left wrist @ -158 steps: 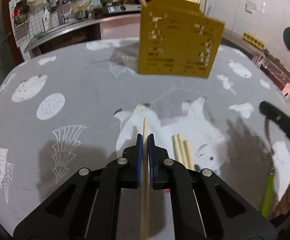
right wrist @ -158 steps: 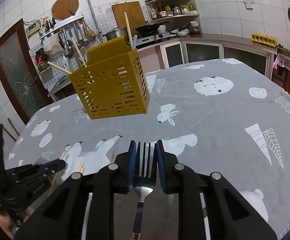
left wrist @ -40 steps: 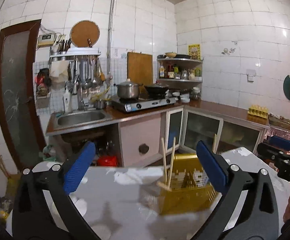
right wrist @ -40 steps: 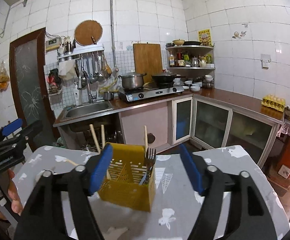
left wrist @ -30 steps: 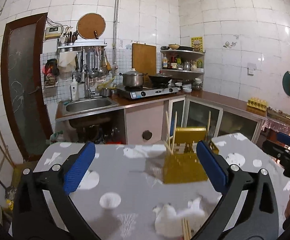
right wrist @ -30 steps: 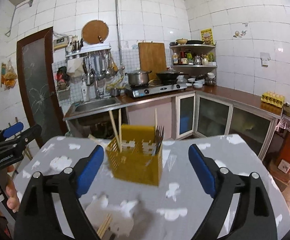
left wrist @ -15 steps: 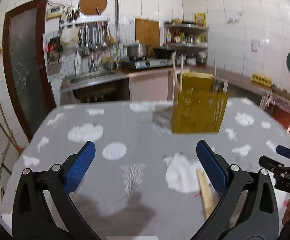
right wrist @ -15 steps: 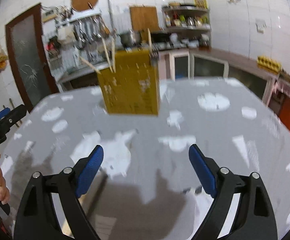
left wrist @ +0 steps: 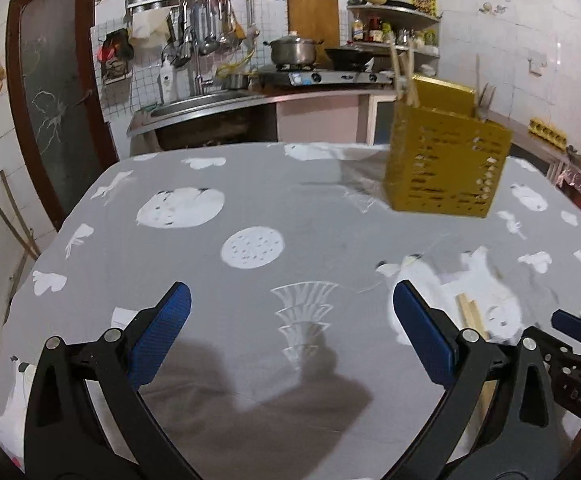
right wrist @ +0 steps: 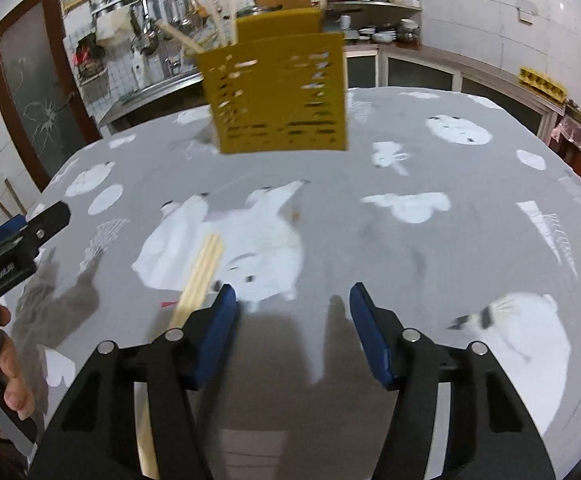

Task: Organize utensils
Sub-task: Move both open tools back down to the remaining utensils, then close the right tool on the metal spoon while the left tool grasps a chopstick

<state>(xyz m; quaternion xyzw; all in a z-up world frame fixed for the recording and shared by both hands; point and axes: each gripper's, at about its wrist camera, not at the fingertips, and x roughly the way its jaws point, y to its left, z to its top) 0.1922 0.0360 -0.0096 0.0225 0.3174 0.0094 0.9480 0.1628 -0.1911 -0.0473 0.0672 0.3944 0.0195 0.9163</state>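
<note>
While right gripper fingers close empty beside the chopsticks, left gripper gapes; a pinch short of yellow caddy may miss them.

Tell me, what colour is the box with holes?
Yellow: the box shows best in the right wrist view.

Left gripper at the bottom of its frame, blue pads spread wide — nothing between them, right gripper low centre, jaws closing on empty air, a hand at lower left
</note>
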